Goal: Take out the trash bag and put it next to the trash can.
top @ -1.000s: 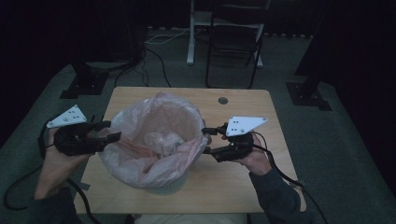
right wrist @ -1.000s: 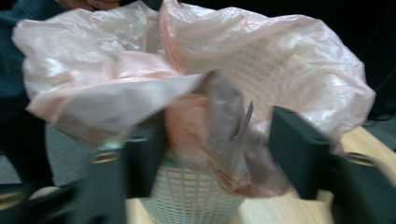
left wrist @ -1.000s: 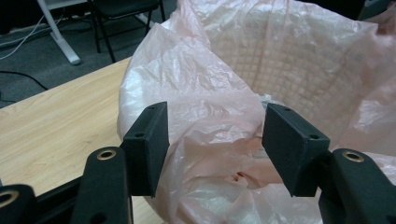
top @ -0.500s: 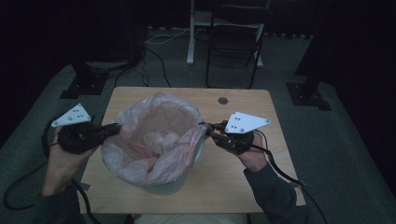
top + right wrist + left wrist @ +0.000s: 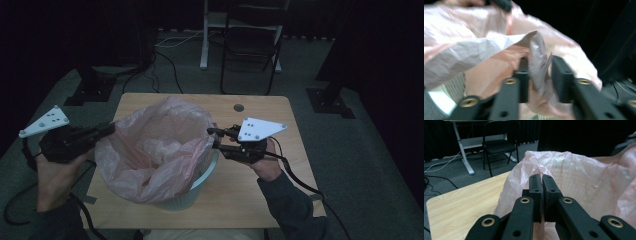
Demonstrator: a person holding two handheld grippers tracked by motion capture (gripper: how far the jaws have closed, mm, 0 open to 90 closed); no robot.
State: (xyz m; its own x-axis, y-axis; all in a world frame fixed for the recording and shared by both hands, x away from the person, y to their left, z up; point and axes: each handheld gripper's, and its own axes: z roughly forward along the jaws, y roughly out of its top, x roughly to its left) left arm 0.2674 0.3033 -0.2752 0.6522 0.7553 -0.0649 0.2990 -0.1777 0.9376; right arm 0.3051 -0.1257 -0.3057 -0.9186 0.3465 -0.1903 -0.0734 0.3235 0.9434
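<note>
Bag-fitting partly done: pink plastic bin liner (image 5: pixel 155 150) sits inside pale round waste bin (image 5: pixel 202 187) at table (image 5: pixel 260 185) centre, rim bunched, not yet folded evenly over bin edge. Left gripper (image 5: pixel 107 131) pinched shut on liner's left rim. Right gripper (image 5: pixel 216 137) jaws just reopening, about half apart, crumpled film loose between them. Liner thin, translucent, crinkly; tabletop light wood.
</note>
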